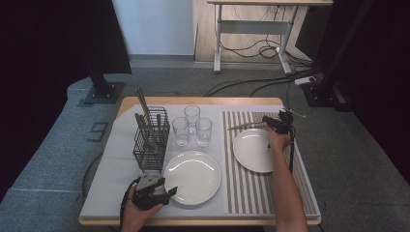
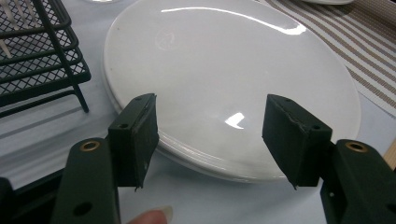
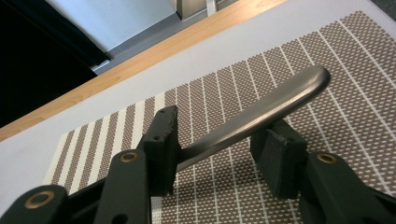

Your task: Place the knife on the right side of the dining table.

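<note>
Right claw (image 1: 277, 124) grips a knife (image 1: 246, 126) by its handle over the striped placemat (image 1: 246, 193), long axis running out sideways from the jaws, far plate (image 1: 251, 150) just below-near it; left claw (image 2: 210, 135) open, empty, near plate (image 2: 224, 70) straight ahead.

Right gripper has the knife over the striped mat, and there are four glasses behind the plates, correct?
Not quite: there are three glasses, not four, as the high view shows. The rest holds: the right gripper has the knife over the striped mat, and the glasses stand behind the plates.
</note>
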`<move>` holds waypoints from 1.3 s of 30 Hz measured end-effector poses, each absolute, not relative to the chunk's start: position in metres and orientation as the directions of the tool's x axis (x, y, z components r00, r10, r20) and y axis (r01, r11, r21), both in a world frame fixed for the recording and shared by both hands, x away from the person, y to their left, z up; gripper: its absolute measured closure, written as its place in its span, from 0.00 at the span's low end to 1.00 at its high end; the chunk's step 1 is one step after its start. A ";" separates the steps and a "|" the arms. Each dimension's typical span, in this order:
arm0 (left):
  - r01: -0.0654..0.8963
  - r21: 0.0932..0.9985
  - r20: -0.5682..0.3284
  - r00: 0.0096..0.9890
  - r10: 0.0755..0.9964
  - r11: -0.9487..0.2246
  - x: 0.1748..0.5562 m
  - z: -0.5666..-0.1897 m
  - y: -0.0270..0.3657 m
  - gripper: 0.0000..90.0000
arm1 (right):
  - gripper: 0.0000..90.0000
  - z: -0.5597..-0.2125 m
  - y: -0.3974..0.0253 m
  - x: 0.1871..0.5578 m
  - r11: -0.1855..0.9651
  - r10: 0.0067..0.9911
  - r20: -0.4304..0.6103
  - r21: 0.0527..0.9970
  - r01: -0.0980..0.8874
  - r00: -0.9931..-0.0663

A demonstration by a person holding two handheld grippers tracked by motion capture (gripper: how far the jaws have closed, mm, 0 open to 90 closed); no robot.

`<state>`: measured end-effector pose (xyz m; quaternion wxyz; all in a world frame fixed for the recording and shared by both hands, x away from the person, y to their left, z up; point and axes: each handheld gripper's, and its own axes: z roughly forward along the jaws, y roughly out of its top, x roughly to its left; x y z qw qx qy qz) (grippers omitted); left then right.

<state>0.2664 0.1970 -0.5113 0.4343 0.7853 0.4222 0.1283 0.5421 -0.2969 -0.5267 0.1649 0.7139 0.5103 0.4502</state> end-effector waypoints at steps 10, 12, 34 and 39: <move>0.551 0.790 -0.165 0.611 0.774 -0.267 0.266 -0.511 0.197 0.40 | 0.57 -0.527 -0.296 0.543 -0.424 0.881 0.465 0.689 0.588 0.090; 0.551 0.791 -0.164 0.612 0.774 -0.268 0.266 -0.511 0.197 0.40 | 0.57 -0.527 -0.296 0.543 -0.423 0.882 0.463 0.689 0.588 0.092; 0.549 0.792 -0.164 0.612 0.774 -0.268 0.266 -0.511 0.197 0.40 | 0.54 -0.527 -0.293 0.544 -0.402 0.900 0.418 0.675 0.619 0.128; 0.549 0.792 -0.163 0.613 0.773 -0.267 0.266 -0.510 0.197 0.40 | 0.52 -0.526 -0.296 0.543 -0.422 0.891 0.430 0.662 0.620 0.147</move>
